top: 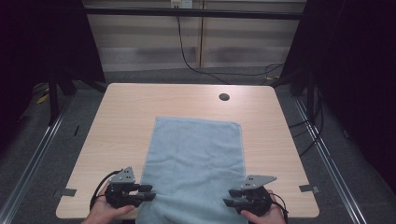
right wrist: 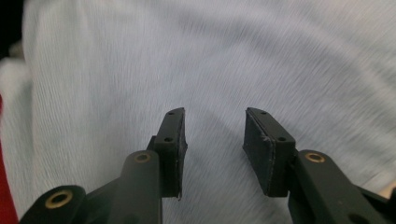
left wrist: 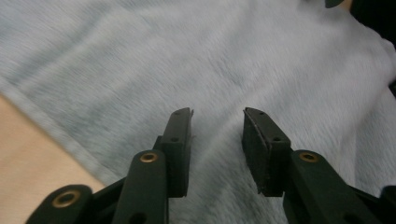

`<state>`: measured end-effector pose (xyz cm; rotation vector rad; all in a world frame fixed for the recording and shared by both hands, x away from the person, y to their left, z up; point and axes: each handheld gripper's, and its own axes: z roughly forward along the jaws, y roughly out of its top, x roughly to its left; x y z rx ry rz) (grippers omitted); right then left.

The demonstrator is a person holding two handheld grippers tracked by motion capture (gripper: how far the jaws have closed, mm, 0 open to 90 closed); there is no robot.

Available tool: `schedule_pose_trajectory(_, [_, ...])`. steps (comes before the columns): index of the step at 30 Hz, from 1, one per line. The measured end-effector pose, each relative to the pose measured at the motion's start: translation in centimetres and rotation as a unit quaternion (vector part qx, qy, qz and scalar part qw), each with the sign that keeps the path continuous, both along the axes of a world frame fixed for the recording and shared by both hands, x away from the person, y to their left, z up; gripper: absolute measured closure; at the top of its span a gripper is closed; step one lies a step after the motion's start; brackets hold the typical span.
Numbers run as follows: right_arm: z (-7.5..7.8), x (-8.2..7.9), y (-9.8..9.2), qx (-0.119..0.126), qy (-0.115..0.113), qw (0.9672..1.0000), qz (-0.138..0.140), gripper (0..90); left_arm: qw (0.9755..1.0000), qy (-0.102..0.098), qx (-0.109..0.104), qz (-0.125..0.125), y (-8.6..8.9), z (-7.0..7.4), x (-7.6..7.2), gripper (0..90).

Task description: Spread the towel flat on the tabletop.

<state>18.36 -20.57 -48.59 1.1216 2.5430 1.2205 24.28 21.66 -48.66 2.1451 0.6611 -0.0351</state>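
towel: light blue towel point(top: 194, 163) lies flat in the lower middle of the high view, long way running up the frame, its near end hanging just over the bottom edge of the counter point(top: 116, 121)

left gripper: your left gripper point(top: 148, 192) is at the lower left of the high view, right at the towel's left edge near the bottom corner, pointing inward across the cloth

left fingers: released, parted with nothing pinched. In the left gripper view you can see bare towel through the gap and the hem running off toward the lower left

right gripper: your right gripper point(top: 227, 198) mirrors it at the lower right, over the towel's right edge, aimed inward too

right fingers: also released, a clear gap with just fuzzy cloth behind it in the right gripper view. No fold caught in there

how it'll handle: soft, floppy terry, light, not fragile at all. It won't hold any shape, so whatever you lift will droop and drag the rest along. I'd guess it's grippy rather than slippery, so the pads should bite fine

where to grab: honestly I'd go for the two near corners, right on the hem where it's thicker. Pinch the edge, not the middle, or you'll just bunch up a wad

watch out: if one side catches less cloth than the other, the fold will probably come out crooked

other stuff: round cable hole point(top: 224, 97) in the upper right of the counter, well apart from the towel
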Motion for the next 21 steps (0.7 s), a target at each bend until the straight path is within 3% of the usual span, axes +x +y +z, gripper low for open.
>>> schedule_pose_trajectory(2, [0.8,1.2,-0.7,0.013,-0.017,0.9996,-0.02,58.8,0.9996,-0.01,-0.007,0.026,0.0,0.4,1.5,59.4])
schedule_pose_trajectory(5, [1.4,3.6,-1.3,0.01,-0.033,0.9986,-0.04,57.1,0.9986,-0.018,-0.01,0.048,-0.3,0.5,3.9,54.9])
schedule_pose_trajectory(7, [1.4,5.9,-1.4,-0.001,-0.04,0.9974,-0.06,55.3,0.9984,-0.029,0.006,0.048,-1.0,0.4,5.5,51.8])
schedule_pose_trajectory(11, [1.5,9.6,-1.6,0.001,-0.044,0.9956,-0.083,52.8,0.9982,-0.011,-0.003,0.06,-2.1,0.0,8.4,51.6])
schedule_pose_trajectory(14, [1.6,11.9,-1.7,0.007,-0.042,0.9954,-0.086,49.6,0.9973,-0.004,-0.014,0.072,-2.5,0.0,9.9,49.8])
schedule_pose_trajectory(15, [1.5,12.5,-1.8,0.005,-0.042,0.9951,-0.089,48.8,0.997,-0.014,-0.007,0.076,-2.6,0.0,10.3,49.6])
schedule_pose_trajectory(17, [1.1,13.5,-2.0,0.002,-0.038,0.9946,-0.096,48.4,0.9959,-0.013,0.0,0.09,-2.6,-0.2,11.1,49.2])
schedule_pose_trajectory(19, [0.5,14.2,-1.9,-0.002,-0.034,0.9942,-0.102,48.3,0.9946,-0.023,0.021,0.099,-2.6,-0.7,11.7,49.1])
schedule_pose_trajectory(21, [0.1,14.4,-1.7,-0.009,-0.031,0.9941,-0.104,46.7,0.9946,-0.021,0.039,0.094,-2.9,-1.5,11.8,49.0])
